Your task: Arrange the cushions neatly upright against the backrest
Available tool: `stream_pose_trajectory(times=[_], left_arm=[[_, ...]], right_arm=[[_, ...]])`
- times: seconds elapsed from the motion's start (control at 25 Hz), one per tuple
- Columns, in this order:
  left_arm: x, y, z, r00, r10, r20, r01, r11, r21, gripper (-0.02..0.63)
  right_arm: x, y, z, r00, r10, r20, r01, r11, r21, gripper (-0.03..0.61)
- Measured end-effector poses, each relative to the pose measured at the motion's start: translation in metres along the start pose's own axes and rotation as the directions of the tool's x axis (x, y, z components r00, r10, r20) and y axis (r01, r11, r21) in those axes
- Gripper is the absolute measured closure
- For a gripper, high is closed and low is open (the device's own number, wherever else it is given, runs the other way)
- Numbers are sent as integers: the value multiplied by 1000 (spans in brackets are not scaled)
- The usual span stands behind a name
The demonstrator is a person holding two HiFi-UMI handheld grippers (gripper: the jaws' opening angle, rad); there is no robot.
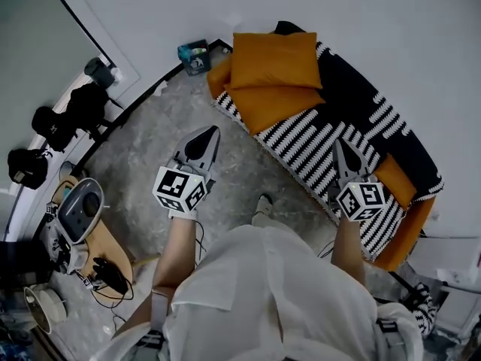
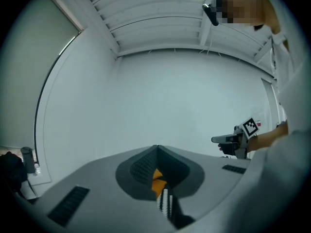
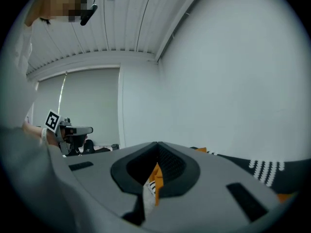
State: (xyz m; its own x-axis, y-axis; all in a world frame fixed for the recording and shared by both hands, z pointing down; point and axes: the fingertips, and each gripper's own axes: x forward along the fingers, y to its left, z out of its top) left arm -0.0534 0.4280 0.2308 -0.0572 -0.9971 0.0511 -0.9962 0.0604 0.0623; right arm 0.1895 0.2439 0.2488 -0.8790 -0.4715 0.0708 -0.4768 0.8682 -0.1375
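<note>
The sofa (image 1: 409,228) fills the right of the head view, orange under a black-and-white striped cover (image 1: 316,138), its dark backrest (image 1: 361,89) running along the wall. By my reckoning the task has hardly begun. The two big orange cushions sit bunched at the far end: the upper cushion (image 1: 274,57) seems propped at that end and not against the backrest, and the lower cushion (image 1: 276,105) lies flat on the seat, touching it. A smaller orange cushion (image 1: 396,179) lies near the close end, just beyond my right claw; I cannot tell whether it leans or lies. All three have yet to be stood up along the backrest.

My left gripper (image 1: 210,135) hangs over the grey floor, apart from the sofa, and my right gripper (image 1: 340,153) hangs over the striped seat. Both have their jaws pressed together with nothing in them.

Only the head view shows the whole layout. The left gripper view gives me mostly wall and ceiling, with just a sliver of orange and stripes below my closed jaws, plus my other claw off to the right. The right gripper view adds a strip of backrest at its right edge.
</note>
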Motion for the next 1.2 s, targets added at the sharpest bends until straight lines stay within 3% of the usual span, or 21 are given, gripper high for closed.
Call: stream_pose_trajectory(times=[0.36, 0.6, 0.88, 1.2], left_arm=[[110, 37, 11, 1000, -3, -4, 3, 1000, 19, 598], [153, 60, 8, 1000, -14, -17, 14, 1000, -18, 595], [220, 95, -12, 998, -53, -27, 51, 997, -56, 563], [339, 171, -38, 994, -75, -77, 69, 994, -84, 555]], right_arm=[[105, -58, 19, 998, 58, -15, -58, 998, 4, 571], [140, -73, 14, 996, 71, -60, -71, 997, 2, 571], [198, -99, 2, 993, 66, -98, -67, 998, -9, 571], [318, -149, -7, 986, 62, -157, -65, 998, -18, 571]])
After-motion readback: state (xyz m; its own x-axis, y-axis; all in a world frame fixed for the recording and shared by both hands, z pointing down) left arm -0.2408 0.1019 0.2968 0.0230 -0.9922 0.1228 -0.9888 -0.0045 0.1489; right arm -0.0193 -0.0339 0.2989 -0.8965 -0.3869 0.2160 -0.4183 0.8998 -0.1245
